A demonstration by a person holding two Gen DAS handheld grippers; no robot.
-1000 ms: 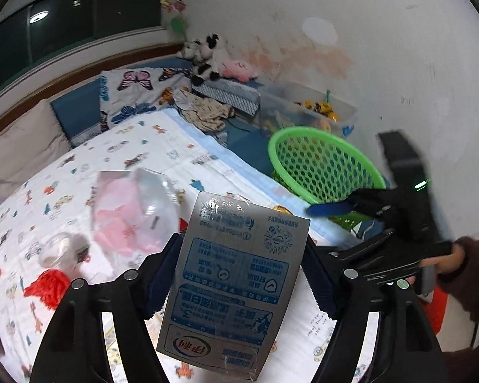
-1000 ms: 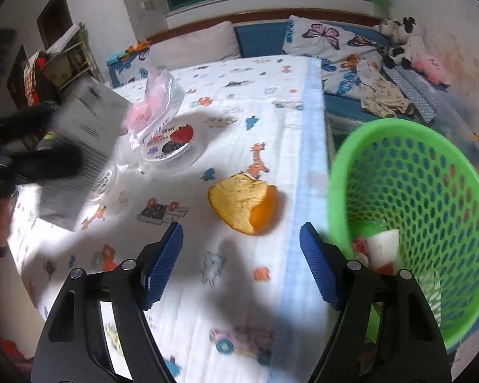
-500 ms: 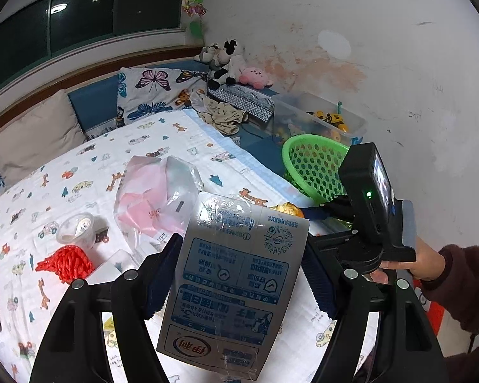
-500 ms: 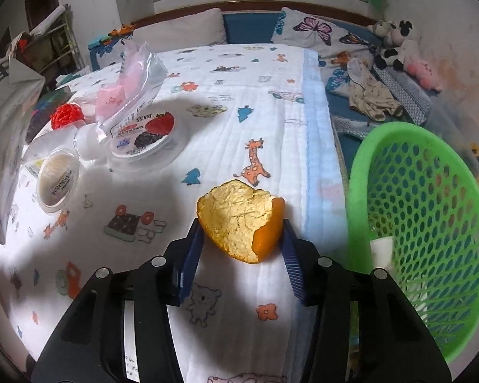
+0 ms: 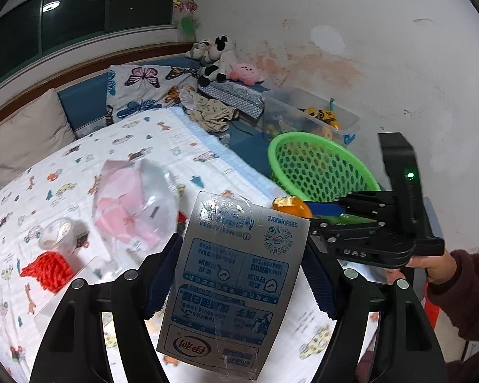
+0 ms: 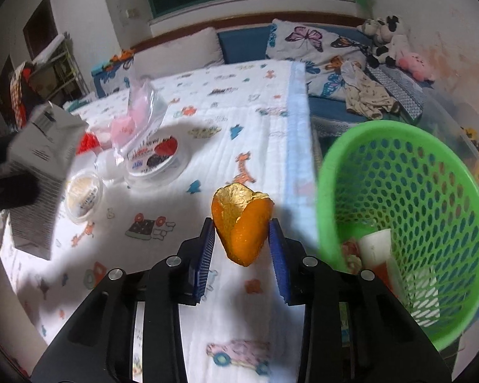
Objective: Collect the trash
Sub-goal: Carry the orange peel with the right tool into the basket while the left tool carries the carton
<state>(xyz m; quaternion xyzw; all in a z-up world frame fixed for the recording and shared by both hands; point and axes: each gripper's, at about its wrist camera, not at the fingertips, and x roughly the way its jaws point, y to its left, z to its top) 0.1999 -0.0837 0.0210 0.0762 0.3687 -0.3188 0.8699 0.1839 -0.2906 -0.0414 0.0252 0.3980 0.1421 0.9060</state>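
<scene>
Right wrist view | my right gripper (image 6: pixel 242 249), open a second ago, is now clenching the orange peel (image 6: pixel 240 223), lifting it just left of the green basket (image 6: pixel 332 172) | my left gripper (image 5: pixel 239 274) is still gripping the milk carton (image 5: pixel 233 284), also left of the basket | both are heading basketward, I judge.

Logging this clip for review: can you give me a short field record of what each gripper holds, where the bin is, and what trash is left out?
left gripper: shut on milk carton
right gripper: shut on orange peel, lifted off the bedspread
bin: green basket beside the bed, some trash inside
left out: yogurt lid, small cup, pink plastic bag, red net
</scene>
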